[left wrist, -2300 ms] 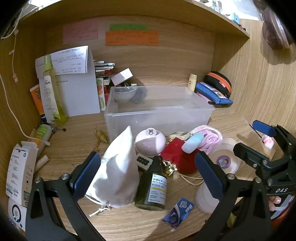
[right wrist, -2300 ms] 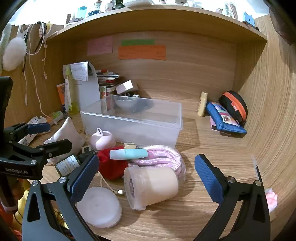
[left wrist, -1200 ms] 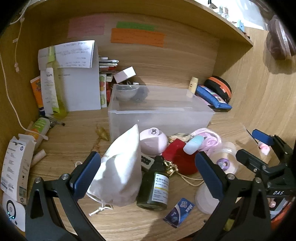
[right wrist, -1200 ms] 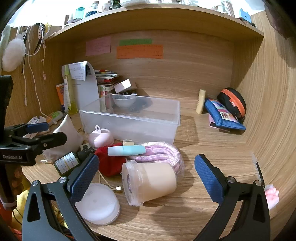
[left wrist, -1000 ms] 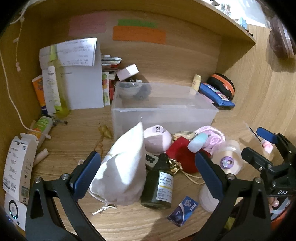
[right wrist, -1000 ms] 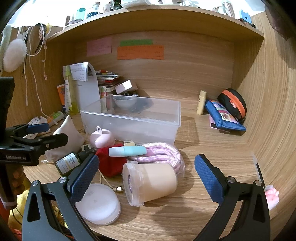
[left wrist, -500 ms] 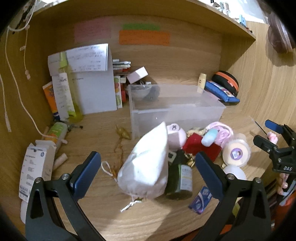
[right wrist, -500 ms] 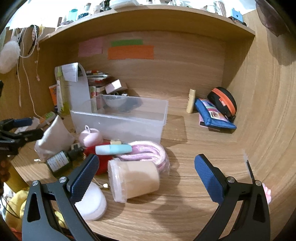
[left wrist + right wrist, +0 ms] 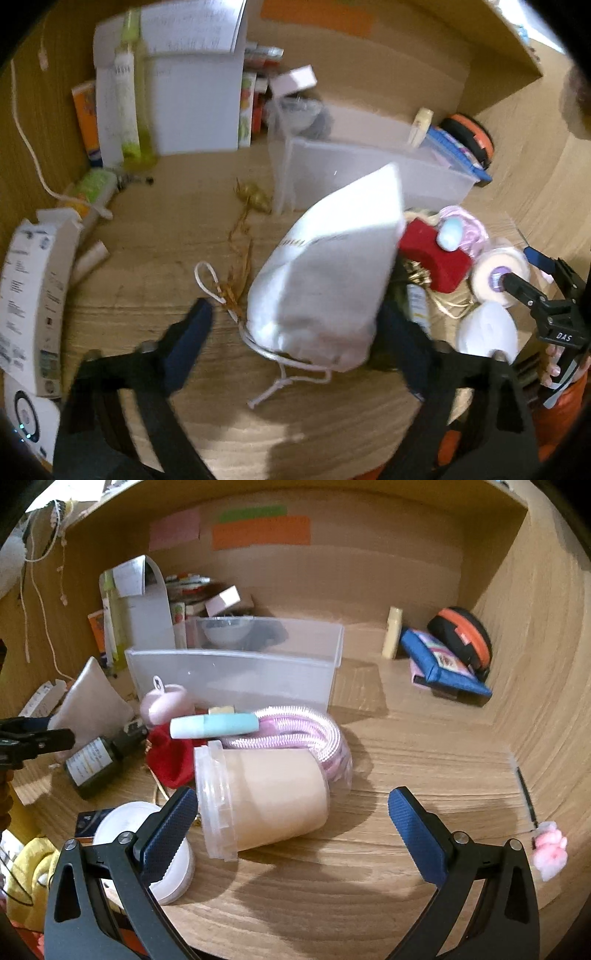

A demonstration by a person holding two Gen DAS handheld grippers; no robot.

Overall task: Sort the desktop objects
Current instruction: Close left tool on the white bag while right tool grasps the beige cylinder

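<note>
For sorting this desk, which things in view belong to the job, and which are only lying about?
Belong to the job:
- white drawstring pouch, between the closing left gripper fingers
- clear plastic bin
- tipped beige cup
- pink rope
- dark bottle

Lying about:
- sticky notes
- blue pouch
- white cord

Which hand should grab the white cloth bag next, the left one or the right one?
Probably the left. The left tool is right at the white bag, the bag sits between its closing jaws, and the pads are not pressing on it yet. The right tool is open over the tipped plastic cup instead.
</note>
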